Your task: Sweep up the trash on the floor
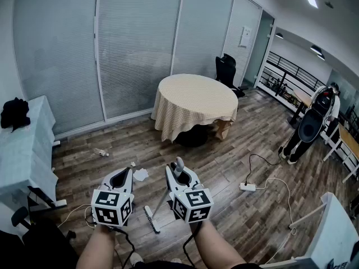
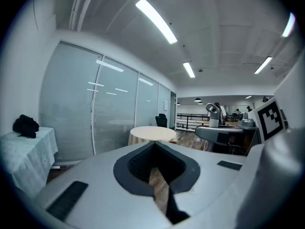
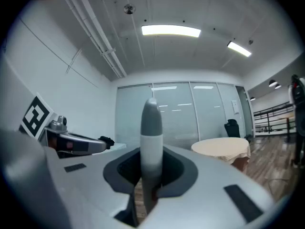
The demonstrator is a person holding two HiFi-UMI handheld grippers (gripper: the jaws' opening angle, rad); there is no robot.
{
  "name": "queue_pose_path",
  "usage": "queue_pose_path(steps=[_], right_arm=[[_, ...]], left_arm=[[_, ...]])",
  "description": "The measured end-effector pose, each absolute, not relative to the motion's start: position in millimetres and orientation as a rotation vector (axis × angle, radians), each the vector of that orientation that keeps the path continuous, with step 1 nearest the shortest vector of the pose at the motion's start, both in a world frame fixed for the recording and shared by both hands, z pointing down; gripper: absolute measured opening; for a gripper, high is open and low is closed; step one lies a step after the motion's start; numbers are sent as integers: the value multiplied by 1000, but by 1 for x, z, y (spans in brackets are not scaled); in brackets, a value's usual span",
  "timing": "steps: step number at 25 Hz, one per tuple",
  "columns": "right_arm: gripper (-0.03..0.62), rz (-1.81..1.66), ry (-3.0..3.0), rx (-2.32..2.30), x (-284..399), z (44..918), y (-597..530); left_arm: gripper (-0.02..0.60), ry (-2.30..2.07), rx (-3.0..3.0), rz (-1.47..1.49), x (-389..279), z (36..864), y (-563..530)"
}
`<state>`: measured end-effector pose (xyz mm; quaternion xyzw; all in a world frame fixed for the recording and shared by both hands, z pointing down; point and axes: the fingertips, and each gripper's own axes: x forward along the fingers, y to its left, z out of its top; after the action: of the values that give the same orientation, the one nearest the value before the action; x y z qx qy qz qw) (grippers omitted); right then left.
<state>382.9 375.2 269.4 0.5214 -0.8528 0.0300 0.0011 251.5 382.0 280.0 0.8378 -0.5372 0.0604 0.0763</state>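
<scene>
- Wood-plank floor (image 1: 224,150) in an office room, with frosted glass walls (image 1: 134,43) along the back.
- At the far left, a cloth-covered table (image 1: 28,144) carries a black bundle (image 1: 15,112); its edge comes close to the left gripper's side.
- Trash: a small bottle-like piece (image 1: 101,152) lies on the floor out ahead to the left, and a tiny scrap (image 1: 133,164) lies just beyond the gripper tips.
- A crumpled white paper (image 1: 140,174) lies between the two grippers and is the nearest trash to the broom.
- The left gripper (image 1: 123,175) is held low. In its own view its jaws (image 2: 153,144) meet at the tips with nothing between them, and only a slit of floor shows through.
- The broom (image 1: 151,217) has a thin shaft and a small pale brush head. The head rests on the floor near the person's feet, between the grippers and short of the paper.
- The right gripper (image 1: 182,175) is clamped on the broom's grey handle (image 3: 151,132), whose rounded end stands up past the jaws.
- Open floor runs ahead to the round cloth-draped table (image 1: 196,97), with a black chair (image 1: 225,69) behind it.
- To the right, a power strip (image 1: 247,187) and its cables lie across the floor.
- A person (image 1: 314,122) stands at the far right, well apart.
- A white table corner (image 1: 336,228) closes the lower right edge.
</scene>
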Motion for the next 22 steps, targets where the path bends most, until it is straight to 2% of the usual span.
queue_pose_path(steps=[22], right_arm=[[64, 97, -2657, 1468, 294, 283, 345]], left_arm=[[-6, -1709, 2424, 190, 175, 293, 358]])
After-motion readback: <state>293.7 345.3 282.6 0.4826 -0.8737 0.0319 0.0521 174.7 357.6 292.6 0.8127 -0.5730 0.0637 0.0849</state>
